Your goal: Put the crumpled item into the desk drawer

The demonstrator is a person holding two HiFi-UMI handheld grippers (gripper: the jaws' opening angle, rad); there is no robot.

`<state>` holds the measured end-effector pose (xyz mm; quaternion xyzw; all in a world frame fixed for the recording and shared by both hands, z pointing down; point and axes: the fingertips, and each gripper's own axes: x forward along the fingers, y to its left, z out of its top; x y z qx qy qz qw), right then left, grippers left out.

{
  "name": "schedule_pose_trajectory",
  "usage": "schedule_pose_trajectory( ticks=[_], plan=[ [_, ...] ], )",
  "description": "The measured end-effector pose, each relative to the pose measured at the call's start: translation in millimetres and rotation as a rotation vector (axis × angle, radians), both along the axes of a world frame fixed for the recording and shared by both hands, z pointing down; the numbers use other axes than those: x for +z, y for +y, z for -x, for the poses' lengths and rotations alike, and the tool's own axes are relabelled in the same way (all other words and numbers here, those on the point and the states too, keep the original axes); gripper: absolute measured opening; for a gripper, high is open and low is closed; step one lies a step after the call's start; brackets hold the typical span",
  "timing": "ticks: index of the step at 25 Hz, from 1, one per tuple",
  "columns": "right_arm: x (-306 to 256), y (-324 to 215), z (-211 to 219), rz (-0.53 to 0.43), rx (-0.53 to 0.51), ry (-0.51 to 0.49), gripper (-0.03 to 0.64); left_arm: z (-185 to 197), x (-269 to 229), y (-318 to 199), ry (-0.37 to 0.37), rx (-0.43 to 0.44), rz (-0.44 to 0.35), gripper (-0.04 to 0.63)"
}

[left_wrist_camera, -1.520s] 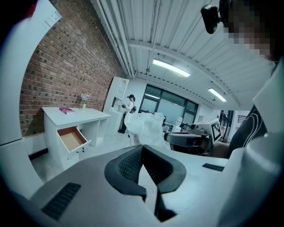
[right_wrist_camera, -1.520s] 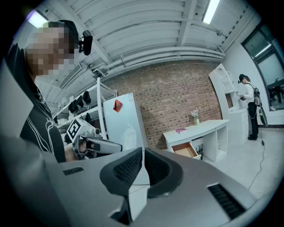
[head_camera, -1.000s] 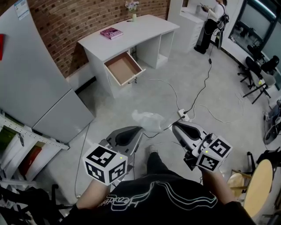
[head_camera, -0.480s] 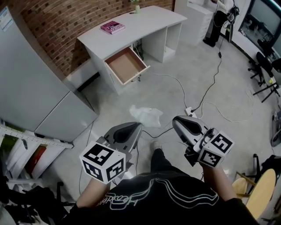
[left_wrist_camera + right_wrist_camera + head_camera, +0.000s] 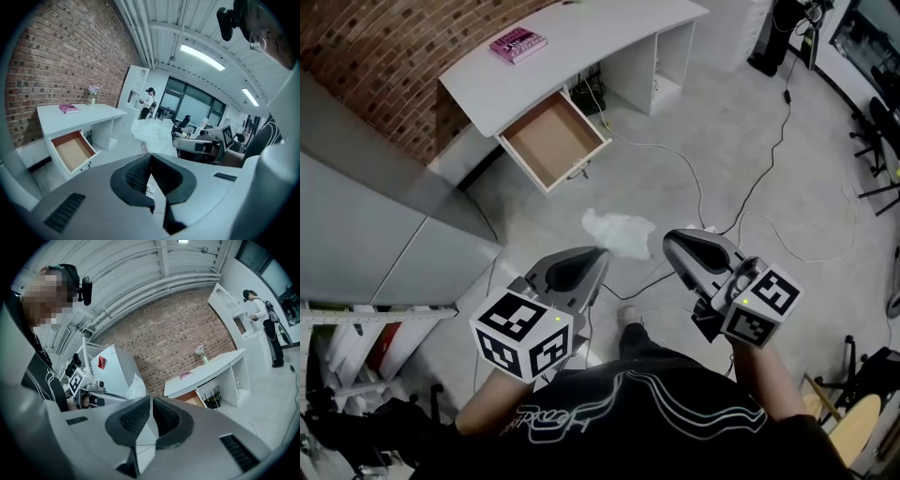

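Note:
The crumpled item (image 5: pixel 619 230), a white wad of thin plastic or paper, hangs in the air between the tips of both grippers. My left gripper (image 5: pixel 602 253) is shut, and the crumpled item (image 5: pixel 151 136) rises just beyond its jaw tips. My right gripper (image 5: pixel 667 240) is shut too, with white material running down between its pads and the crumpled item (image 5: pixel 136 386) sticking out at the tip. The desk drawer (image 5: pixel 551 138) stands pulled open and looks empty, under the white desk (image 5: pixel 581 37) ahead. The drawer (image 5: pixel 72 150) also shows in the left gripper view.
A pink book (image 5: pixel 517 43) lies on the desk. Cables and a power strip (image 5: pixel 712 228) trail over the grey floor. A grey cabinet (image 5: pixel 375 234) stands at the left, with chairs (image 5: pixel 877 141) at the right. A person (image 5: pixel 262 315) stands far off.
Both grippers and the crumpled item have moved forward together toward the desk. The open drawer now looks larger and nearer. The jaws have stayed shut.

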<state>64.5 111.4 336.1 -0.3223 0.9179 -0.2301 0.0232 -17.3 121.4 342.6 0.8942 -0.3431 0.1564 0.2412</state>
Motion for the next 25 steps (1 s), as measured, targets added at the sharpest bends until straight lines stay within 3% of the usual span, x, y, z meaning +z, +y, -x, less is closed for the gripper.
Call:
schedule_pose_trajectory(
  ticks=[7, 25],
  plan=[
    [5.1, -63.4, -33.9, 0.003, -0.022, -0.023, 0.049, -33.7, 3.5, -57.9, -0.041, -0.030, 0.006, 0.020],
    [14.0, -134.9, -22.3, -0.003, -0.018, 0.036, 0.049, -13.3, 16.4, -142.5, -0.027, -0.062, 0.017, 0.020]
  ],
)
